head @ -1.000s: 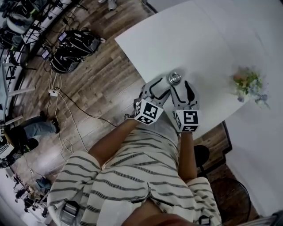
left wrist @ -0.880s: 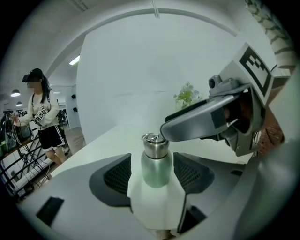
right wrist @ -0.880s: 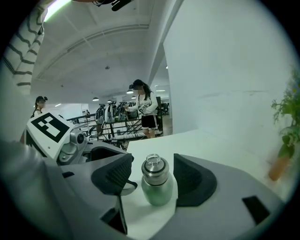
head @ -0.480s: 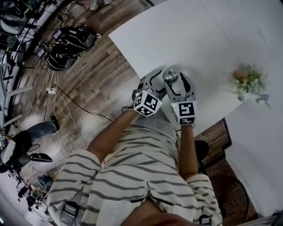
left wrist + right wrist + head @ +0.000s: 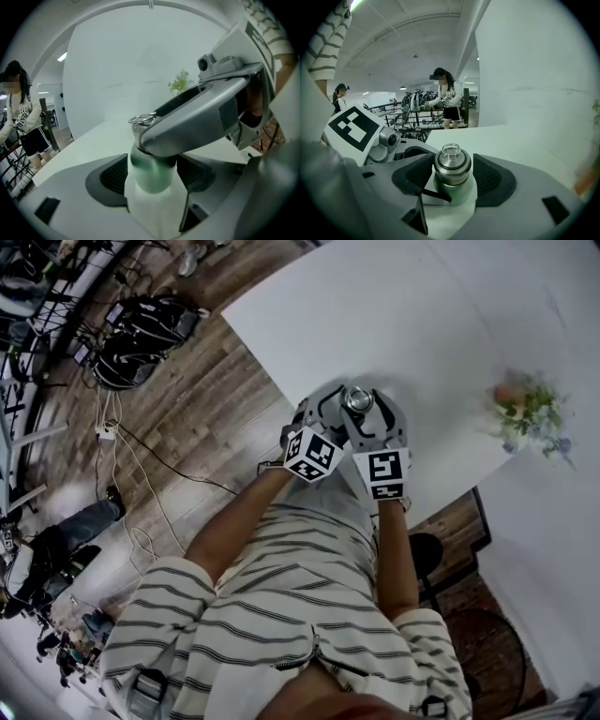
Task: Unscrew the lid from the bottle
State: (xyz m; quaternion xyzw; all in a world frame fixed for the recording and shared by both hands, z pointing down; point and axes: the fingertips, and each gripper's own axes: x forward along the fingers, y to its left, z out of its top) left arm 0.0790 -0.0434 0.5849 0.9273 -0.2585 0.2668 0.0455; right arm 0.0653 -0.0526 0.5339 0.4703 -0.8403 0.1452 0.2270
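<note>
A bottle [image 5: 354, 414] with a green shoulder, a white body [image 5: 152, 201] and a steel lid [image 5: 357, 399] stands near the white table's front edge. My left gripper [image 5: 336, 409] has just been opening. Its jaws stand wide on either side of the body [image 5: 152, 180], pads not pressing. My right gripper [image 5: 373, 413] has just been closing. Its pads flank the lid [image 5: 452, 165] closely, a thin gap still showing on the right [image 5: 452, 176]. In the left gripper view a right finger [image 5: 197, 124] crosses the bottle's neck and hides most of the lid.
A small plant [image 5: 530, 413] stands on the white table [image 5: 422, 315] to the right. Black bags and cables [image 5: 150, 334] lie on the wood floor at the left. A dark stool [image 5: 427, 568] is under the table edge. A person [image 5: 445, 96] stands far behind.
Both grippers have sunk and drawn in around the bottle. The left jaws have spread wider around its body, and the right fingers now flank the lid.
</note>
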